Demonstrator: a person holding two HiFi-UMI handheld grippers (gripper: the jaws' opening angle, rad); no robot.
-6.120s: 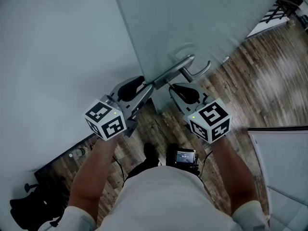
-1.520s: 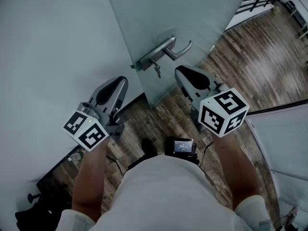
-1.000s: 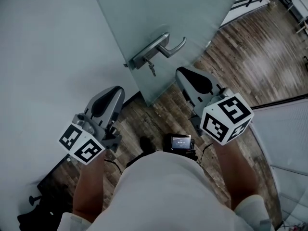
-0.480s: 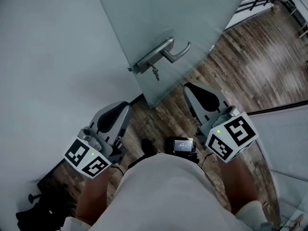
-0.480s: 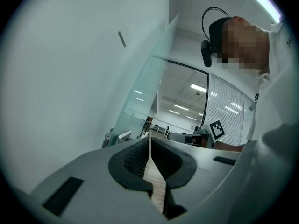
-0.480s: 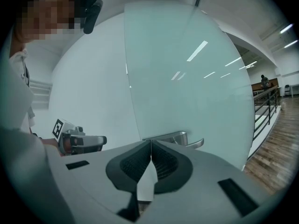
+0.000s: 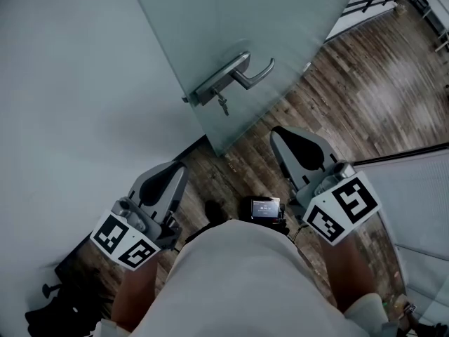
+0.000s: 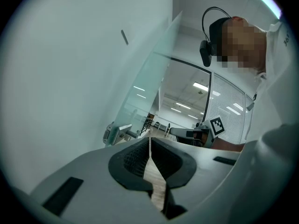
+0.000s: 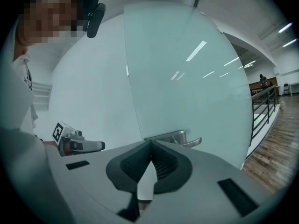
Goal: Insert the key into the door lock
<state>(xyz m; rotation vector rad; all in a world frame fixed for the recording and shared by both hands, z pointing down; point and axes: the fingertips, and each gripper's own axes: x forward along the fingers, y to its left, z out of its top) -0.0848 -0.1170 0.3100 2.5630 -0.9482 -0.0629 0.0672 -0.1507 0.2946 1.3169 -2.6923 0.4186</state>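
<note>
pale room: wood-plank floor (image 7: 337,97) underfoot, blank wall (image 7: 63,83) to the left, frosted glass door (image 7: 231,12) straight ahead, seen from steeply above. metal lock plate (image 7: 208,88) near the door's edge, lever handle (image 7: 245,70) jutting from it toward the right.

key (image 7: 224,106) in the plate just beneath the lever. sticks out and hangs down a little, touched by neither gripper.

left gripper (image 7: 174,167) low at the left of the head view, near the wall. hovers well apart from the door hardware. fingers (image 8: 135,160) pressed together at the tips with nothing between them, only wood floor showing through the slit lower down.

right gripper (image 7: 282,133) at the right, nearer the door's edge yet apart from the key. fingers (image 9: 163,164) likewise closed tip to tip and empty.

marker cubes (image 7: 126,243) at the rear of each gripper, bare forearms (image 7: 137,293) behind them. small screen device (image 7: 265,208) at the waist between the arms, white shirt (image 7: 238,286) below it.

in the right gripper view, lever and plate just above the closed tips, left gripper off to the left, dark railing (image 9: 264,106) at far right. in the left gripper view, plate edge-on at the left, right gripper at the right.
</note>
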